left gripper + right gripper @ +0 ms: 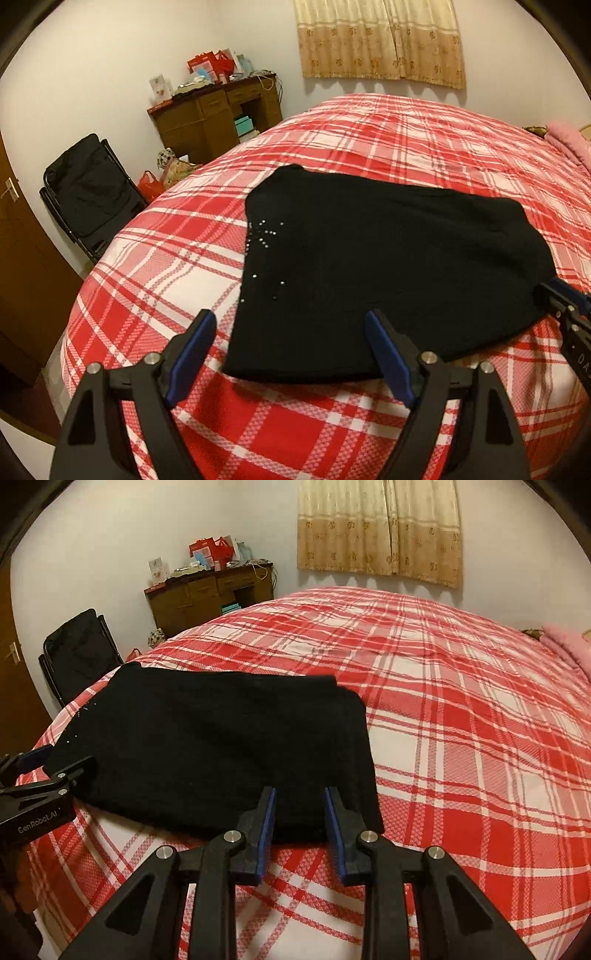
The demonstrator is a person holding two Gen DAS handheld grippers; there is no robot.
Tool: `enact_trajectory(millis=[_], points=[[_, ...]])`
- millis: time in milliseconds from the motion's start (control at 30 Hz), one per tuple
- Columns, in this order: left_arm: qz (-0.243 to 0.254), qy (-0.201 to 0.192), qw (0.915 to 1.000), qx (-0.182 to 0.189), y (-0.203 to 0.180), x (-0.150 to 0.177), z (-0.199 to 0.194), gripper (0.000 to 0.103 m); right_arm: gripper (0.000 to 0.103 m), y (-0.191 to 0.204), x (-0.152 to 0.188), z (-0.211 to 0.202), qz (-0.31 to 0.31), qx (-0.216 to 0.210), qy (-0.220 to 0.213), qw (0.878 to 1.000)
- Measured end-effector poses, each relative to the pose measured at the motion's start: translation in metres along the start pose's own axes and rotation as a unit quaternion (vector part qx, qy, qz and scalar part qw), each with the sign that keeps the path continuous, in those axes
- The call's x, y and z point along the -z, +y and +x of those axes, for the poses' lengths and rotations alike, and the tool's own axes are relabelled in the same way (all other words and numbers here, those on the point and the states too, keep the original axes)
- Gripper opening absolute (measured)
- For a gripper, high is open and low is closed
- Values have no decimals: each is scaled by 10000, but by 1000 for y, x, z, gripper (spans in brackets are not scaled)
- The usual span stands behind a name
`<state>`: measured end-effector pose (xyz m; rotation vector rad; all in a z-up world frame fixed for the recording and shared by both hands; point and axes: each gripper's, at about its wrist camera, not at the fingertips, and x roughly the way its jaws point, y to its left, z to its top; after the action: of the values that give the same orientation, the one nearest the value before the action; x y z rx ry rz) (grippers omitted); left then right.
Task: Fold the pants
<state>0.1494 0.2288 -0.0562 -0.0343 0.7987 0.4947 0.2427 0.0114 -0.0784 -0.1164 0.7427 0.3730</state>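
Observation:
Black pants [369,266] with small shiny studs lie folded into a flat rectangle on the red plaid bed [314,435]. My left gripper [290,321] is open, hovering over their near left edge, empty. My right gripper [300,794] is open with a narrower gap, just above the pants' [207,746] near right edge, holding nothing. The right gripper also shows in the left wrist view [561,299] at the pants' right corner. The left gripper shows in the right wrist view [55,764] at their left corner.
The plaid bed [461,738] stretches far to the right, with a pink pillow [565,642] at its far right. Left of the bed stand a black folding chair [92,192], a cluttered wooden desk [218,114] and bags on the floor. A curtain [380,37] hangs behind.

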Motion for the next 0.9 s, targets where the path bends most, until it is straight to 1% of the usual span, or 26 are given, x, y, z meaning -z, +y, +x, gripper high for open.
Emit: enact_trajectory(millis=[33, 67, 167, 200, 267, 333, 367, 400, 433, 467, 533, 600, 700, 767, 900], points=[[-21, 2, 10000, -52, 1, 1, 0, 93, 29, 4, 1, 0, -98, 88, -4, 9999], [-67, 2, 10000, -41, 2, 1, 1, 94, 29, 7, 2, 1, -186, 172, -26, 9997], [-231, 51, 9997, 78, 7, 4, 4, 96, 30, 12, 3, 2, -247, 292, -87, 9992], [-274, 58, 9996, 84, 8, 4, 5, 99, 30, 12, 2, 1, -244, 309, -78, 9992], [-311, 96, 9994, 124, 11, 4, 6, 100, 31, 14, 1, 0, -302, 370, -15, 9989], [-317, 151, 9992, 199, 13, 4, 4, 100, 35, 18, 0, -4, -337, 385, 101, 9986], [-323, 168, 9990, 241, 14, 4, 1, 100, 43, 18, 0, -8, -244, 356, 179, 9989], [-324, 171, 9989, 276, 15, 5, -1, 100, 54, 18, 1, -12, -110, 305, 223, 9992], [-316, 163, 9989, 306, 15, 6, -5, 100, 58, 18, 3, -18, 39, 225, 210, 9995], [-297, 139, 9989, 328, 15, 8, -9, 100, 61, 17, 6, -29, 240, 86, 122, 9996], [-225, 74, 9992, 336, 15, 13, -17, 100, 61, 20, 11, -41, 379, -40, 68, 9992], [-138, 51, 9994, 316, 13, 19, -21, 100, 61, 25, 17, -47, 441, -29, 125, 9989], [-95, 160, 9994, 306, 11, 30, -22, 99, 61, 27, 29, -51, 537, -144, 287, 9980], [-97, 204, 9991, 361, 9, 38, -25, 99, 61, 24, 37, -55, 608, -109, 313, 9976], [79, 114, 9993, 354, 1, 51, -40, 99, 61, 15, 51, -67, 818, -117, 384, 9958]])
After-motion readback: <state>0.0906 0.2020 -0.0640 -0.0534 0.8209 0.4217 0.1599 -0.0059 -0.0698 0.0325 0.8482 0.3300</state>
